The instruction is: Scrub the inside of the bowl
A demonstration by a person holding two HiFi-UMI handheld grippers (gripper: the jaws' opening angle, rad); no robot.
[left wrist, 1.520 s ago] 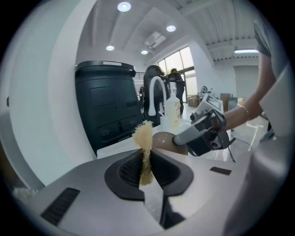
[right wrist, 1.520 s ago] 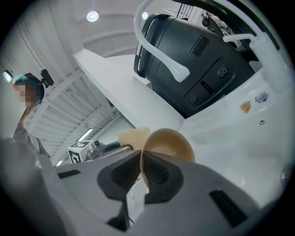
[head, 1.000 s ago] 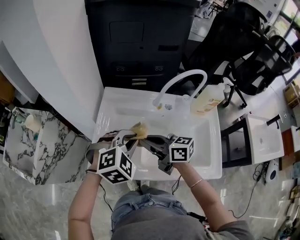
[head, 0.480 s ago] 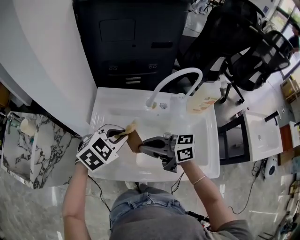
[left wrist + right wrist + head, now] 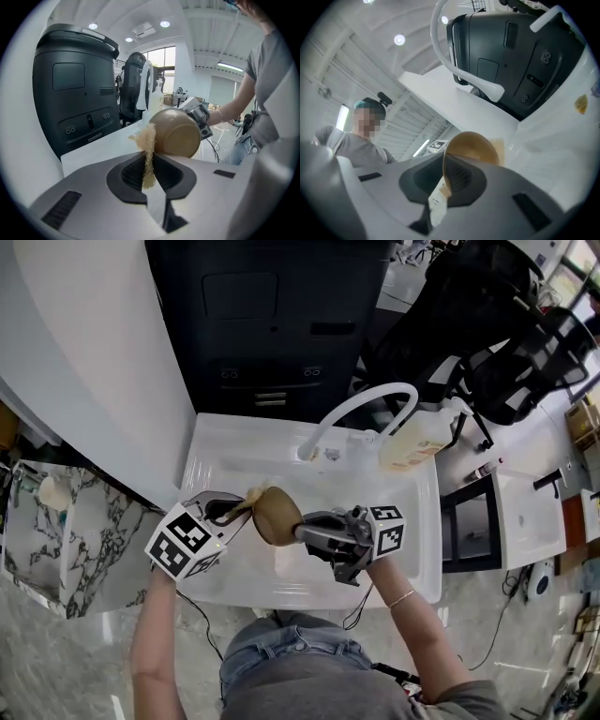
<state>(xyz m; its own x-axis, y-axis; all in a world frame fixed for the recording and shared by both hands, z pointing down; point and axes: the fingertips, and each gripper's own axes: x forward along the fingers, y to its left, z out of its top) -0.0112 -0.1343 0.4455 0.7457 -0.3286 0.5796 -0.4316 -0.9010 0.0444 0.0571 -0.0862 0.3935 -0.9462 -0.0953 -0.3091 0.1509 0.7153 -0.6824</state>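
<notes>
Left gripper [image 5: 232, 510] pinches one fibrous scrubber [image 5: 148, 140], right gripper [image 5: 305, 531] clamps one tan bowl [image 5: 277, 515] (by its rim) over one sink [image 5: 417, 549].

left gripper [image 5: 240, 508] – clamped on scrubber [image 5: 255, 494] | right gripper [image 5: 302, 532] – clamped on bowl [image 5: 278, 517] rim | facing each other

Bright, even white light falls from round recessed ceiling lamps [image 5: 164, 23], the glossy white sink [image 5: 246, 461] gleams softly, and both gripper views bulge fisheye-fashion with black corners
</notes>
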